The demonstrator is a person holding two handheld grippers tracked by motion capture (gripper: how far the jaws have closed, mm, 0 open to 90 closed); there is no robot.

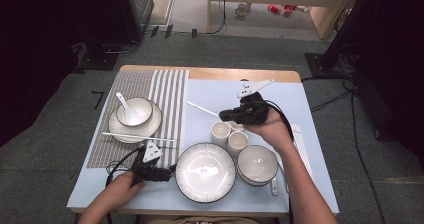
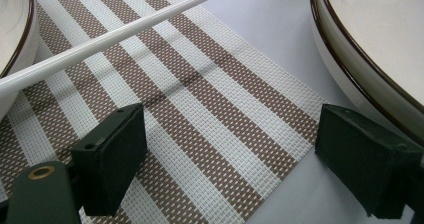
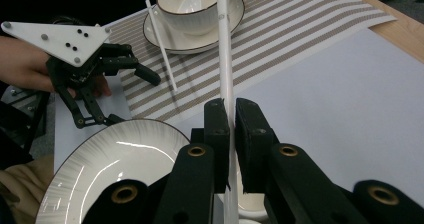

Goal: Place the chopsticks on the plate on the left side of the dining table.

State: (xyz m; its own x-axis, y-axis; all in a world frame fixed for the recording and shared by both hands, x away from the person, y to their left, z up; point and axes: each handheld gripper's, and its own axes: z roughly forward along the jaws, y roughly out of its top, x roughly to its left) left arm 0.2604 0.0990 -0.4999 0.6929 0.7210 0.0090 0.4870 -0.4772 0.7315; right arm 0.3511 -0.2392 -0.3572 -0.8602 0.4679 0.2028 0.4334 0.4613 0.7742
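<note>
White and thin, the long plastic chopstick (image 3: 224, 49) is a straight round rod with a smooth, slightly shiny surface. It is clamped between the fingers of the right gripper (image 3: 229, 121), which are closed on it. In the high view it sticks out from the right gripper (image 1: 226, 115) toward 10 o'clock, above the pale blue cloth (image 1: 295, 109) of the worktop. Its lower end is hidden behind the black fingers in the right gripper view.

The second white chopstick (image 1: 137, 136) lies across the rim of the white round plate with a dark edge (image 1: 116, 129), which carries a white bowl with a spoon (image 1: 135, 111). This plate stands on the brown and white striped woven mat (image 1: 165, 91).

The left gripper (image 2: 230, 159) has its fingers wide open with nothing between them, over a corner of the mat (image 2: 200, 119). The big ribbed white plate (image 1: 205, 172) is at its 3 o'clock in the high view, cut off in the left gripper view.
</note>
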